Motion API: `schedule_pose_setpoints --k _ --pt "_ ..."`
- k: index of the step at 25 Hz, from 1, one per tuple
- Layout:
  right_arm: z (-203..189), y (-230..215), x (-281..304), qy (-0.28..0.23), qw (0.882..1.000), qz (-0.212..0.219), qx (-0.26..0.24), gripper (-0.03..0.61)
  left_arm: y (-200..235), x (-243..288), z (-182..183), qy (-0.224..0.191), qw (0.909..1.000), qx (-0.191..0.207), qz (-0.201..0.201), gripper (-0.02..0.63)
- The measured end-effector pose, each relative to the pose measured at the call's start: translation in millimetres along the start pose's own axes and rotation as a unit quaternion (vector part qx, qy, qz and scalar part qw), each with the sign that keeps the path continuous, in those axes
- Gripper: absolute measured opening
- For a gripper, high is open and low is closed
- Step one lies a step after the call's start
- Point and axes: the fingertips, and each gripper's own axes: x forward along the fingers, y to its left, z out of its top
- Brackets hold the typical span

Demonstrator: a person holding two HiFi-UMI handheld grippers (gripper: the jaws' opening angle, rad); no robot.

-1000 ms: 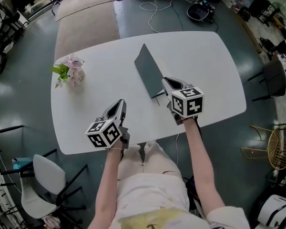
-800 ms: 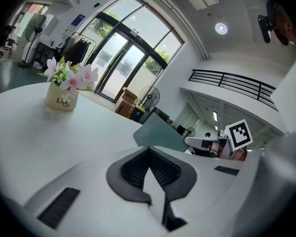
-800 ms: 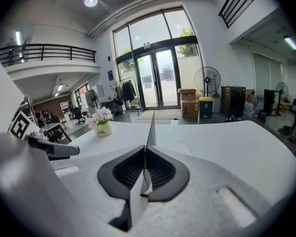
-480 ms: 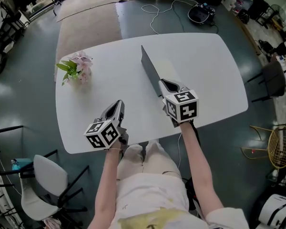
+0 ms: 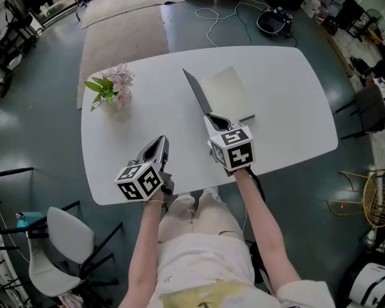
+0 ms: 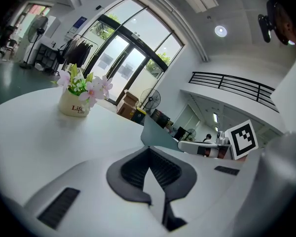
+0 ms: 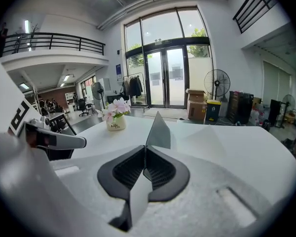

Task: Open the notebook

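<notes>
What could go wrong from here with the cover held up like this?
1. The right gripper pinches the cover only at its near end. Such a thin grip may slip, and the cover would likely drop back shut.
2. The left gripper is off the notebook, so nothing pins the pages. Pulling further could drag or lift the whole book across the table.

Pale grey left tool (image 5: pixel 161 140) and right tool (image 5: pixel 213 118), dark ribbed pads (image 7: pixel 129 171), black-and-white marker cubes (image 5: pixel 140 181); cream clothes (image 5: pixel 199 255).
</notes>
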Motion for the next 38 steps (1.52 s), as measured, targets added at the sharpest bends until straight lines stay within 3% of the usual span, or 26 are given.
schedule_pose_setpoints --k 17,21,30,38 --pt "-54.0 49.8 48.1 0.052 0.998 -0.016 -0.039 0.017 35.1 -30.3 -3.3 -0.001 0.9997 -0.005 0.025 -0.002" --pt "-55.9 57.5 59.9 0.044 0.997 -0.008 -0.058 0.017 41.6 -36.0 -6.4 0.000 0.9995 -0.008 0.032 -0.002" --pt "-81.1 60.4 72.0 0.083 0.996 -0.017 -0.034 0.017 50.6 -38.7 -9.6 0.006 0.9991 -0.013 0.040 -0.002" --pt "-99.4 67.8 87.7 0.109 0.994 0.004 -0.022 0.018 53.5 -35.8 -8.9 0.006 0.9989 -0.014 0.044 -0.002"
